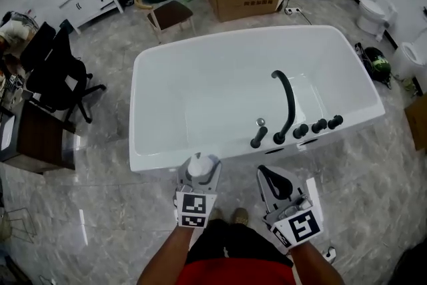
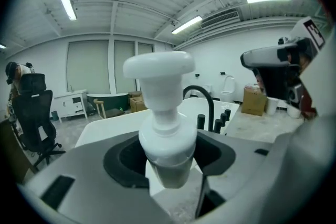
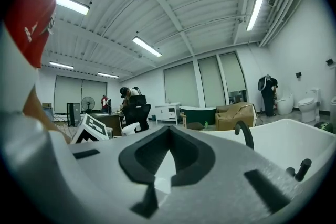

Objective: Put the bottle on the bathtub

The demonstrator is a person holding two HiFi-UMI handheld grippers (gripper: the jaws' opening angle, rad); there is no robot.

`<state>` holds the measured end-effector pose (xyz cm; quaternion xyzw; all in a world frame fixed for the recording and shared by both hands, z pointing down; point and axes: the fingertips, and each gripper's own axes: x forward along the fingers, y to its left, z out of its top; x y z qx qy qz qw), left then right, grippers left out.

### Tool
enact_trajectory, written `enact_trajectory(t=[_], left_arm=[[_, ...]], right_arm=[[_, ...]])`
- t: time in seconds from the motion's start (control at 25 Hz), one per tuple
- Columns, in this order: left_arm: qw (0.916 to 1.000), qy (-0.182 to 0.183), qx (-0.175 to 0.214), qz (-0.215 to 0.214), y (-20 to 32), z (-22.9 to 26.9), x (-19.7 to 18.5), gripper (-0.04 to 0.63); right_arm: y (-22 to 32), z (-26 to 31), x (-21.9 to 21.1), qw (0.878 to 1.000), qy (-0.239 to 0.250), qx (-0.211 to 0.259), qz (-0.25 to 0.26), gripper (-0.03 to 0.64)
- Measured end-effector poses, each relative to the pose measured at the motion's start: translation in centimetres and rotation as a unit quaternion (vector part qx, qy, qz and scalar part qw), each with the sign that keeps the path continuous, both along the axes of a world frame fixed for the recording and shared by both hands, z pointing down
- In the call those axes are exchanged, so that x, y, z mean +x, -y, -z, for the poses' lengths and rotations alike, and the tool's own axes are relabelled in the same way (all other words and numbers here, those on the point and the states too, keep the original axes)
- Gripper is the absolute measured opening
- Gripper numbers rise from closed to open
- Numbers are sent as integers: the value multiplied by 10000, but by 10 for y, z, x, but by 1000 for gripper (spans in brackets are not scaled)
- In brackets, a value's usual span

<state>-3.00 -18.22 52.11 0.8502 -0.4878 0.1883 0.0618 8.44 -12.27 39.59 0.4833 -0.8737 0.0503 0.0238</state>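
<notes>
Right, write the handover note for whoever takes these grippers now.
Left gripper: shut on the white pump bottle, which it holds upright.
Right gripper: shut, nothing in it, beside the left one.
White bathtub: directly ahead, with the black faucet on the right part of its near rim.
Done: the bottle is in hand at the tub's near edge.
Left: set the bottle on the rim, probably on the bare stretch left of the faucet, then open the left jaws.
</notes>
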Motion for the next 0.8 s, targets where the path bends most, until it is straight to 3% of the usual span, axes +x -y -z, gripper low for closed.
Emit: enact_trajectory(t=[0.4, 0.8], left_arm=[[9971, 529, -533, -117, 59, -95, 6, 235], [9937, 709, -841, -213, 87, -160, 14, 235]], right_arm=[[31, -40, 13, 9983, -118, -446, -358, 5], [41, -75, 28, 9949, -241, -760, -616, 5]])
